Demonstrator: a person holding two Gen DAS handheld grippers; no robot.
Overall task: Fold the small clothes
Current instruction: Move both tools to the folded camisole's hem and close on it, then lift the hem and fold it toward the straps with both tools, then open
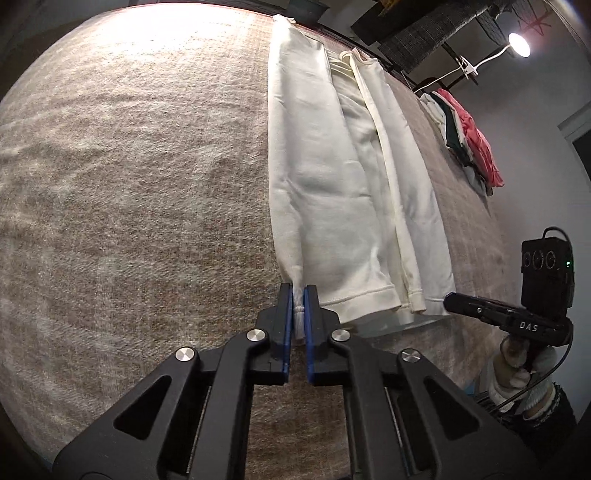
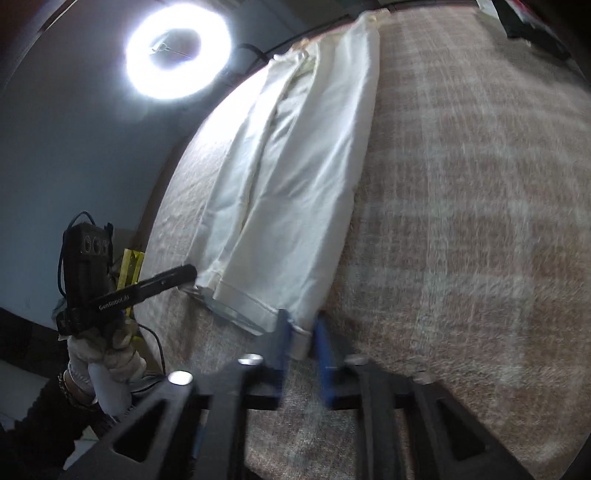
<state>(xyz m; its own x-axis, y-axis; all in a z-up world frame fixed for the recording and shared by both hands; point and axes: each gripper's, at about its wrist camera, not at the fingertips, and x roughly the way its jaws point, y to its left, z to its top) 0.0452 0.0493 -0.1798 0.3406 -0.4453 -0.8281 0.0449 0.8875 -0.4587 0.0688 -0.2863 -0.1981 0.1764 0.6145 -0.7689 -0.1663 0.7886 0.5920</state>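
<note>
A cream-white garment (image 1: 332, 177) lies folded into a long strip on the brown woven cloth (image 1: 129, 184); it also shows in the right wrist view (image 2: 295, 177). My left gripper (image 1: 298, 295) is shut on the ribbed hem at the strip's near left corner. My right gripper (image 2: 301, 325) has the near right corner of the hem between its blue pads (image 2: 323, 350), which stand a little apart around it; this view is blurred. Each gripper shows in the other's view: the right one (image 1: 452, 299), the left one (image 2: 190, 273), both at the hem's ends.
A stack of folded clothes (image 1: 469, 136), red, green and white, lies at the far right of the cloth. A ring lamp (image 2: 179, 50) shines at the far left and a clip lamp (image 1: 519, 44) at the back right. Dark shelves (image 1: 424, 33) stand behind.
</note>
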